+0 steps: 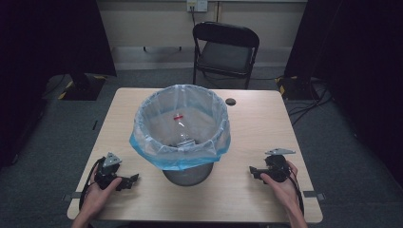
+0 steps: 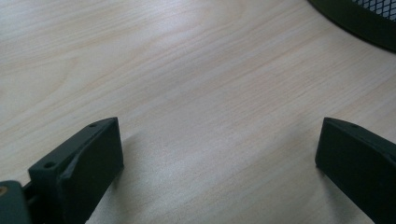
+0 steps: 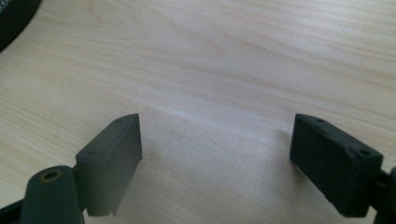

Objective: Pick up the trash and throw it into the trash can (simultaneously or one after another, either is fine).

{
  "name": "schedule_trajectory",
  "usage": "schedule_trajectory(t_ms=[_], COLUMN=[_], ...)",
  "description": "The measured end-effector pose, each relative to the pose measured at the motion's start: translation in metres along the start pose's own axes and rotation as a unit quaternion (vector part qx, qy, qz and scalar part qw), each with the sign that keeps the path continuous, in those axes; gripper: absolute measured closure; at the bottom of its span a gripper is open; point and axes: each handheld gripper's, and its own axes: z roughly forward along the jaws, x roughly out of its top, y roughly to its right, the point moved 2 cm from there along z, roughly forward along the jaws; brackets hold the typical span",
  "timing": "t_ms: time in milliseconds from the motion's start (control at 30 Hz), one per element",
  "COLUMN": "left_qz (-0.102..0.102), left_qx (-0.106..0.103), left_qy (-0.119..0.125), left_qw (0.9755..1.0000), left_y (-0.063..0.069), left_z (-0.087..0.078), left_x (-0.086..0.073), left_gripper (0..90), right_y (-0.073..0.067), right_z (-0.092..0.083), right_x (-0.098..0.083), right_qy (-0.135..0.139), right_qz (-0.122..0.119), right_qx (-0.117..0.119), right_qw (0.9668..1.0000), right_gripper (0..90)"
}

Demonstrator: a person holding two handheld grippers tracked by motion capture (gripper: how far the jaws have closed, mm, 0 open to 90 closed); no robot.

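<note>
Thin blue bin liner (image 1: 180, 160) looks light, floppy, tear-prone; pinch its folded-over rim; left gripper (image 1: 129, 181) and right gripper (image 1: 253, 171) both gape empty.

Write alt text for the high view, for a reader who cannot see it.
A waste bin lined with a blue-edged plastic bag stands on a pale wooden table, a clear bottle inside it. A person's hands rest on the table either side, holding the left gripper and right gripper, fingers open and empty.
</note>
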Motion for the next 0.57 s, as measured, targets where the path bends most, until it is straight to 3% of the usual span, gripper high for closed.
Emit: schedule_trajectory(t_ms=[300,367,567], left_qz=[0.0,0.0,0.0], left_qx=[0.0,0.0,0.0], left_qy=[0.0,0.0,0.0], left_qw=[1.0,1.0,1.0], left_y=[0.0,0.0,0.0], left_z=[0.0,0.0,0.0], left_x=[0.0,0.0,0.0], left_gripper=[0.1,0.1,0.1], right_y=[-0.004,-0.01,-0.01], right_z=[0.001,0.003,0.004], right_x=[-0.005,-0.009,-0.013], right_qy=[0.018,0.032,0.052], right_qz=[-0.004,-0.015,-0.011], right_qx=[-0.013,-0.034,-0.034], right_qw=[0.9997,0.9988,0.998], right_gripper=[15.8,14.5,14.0])
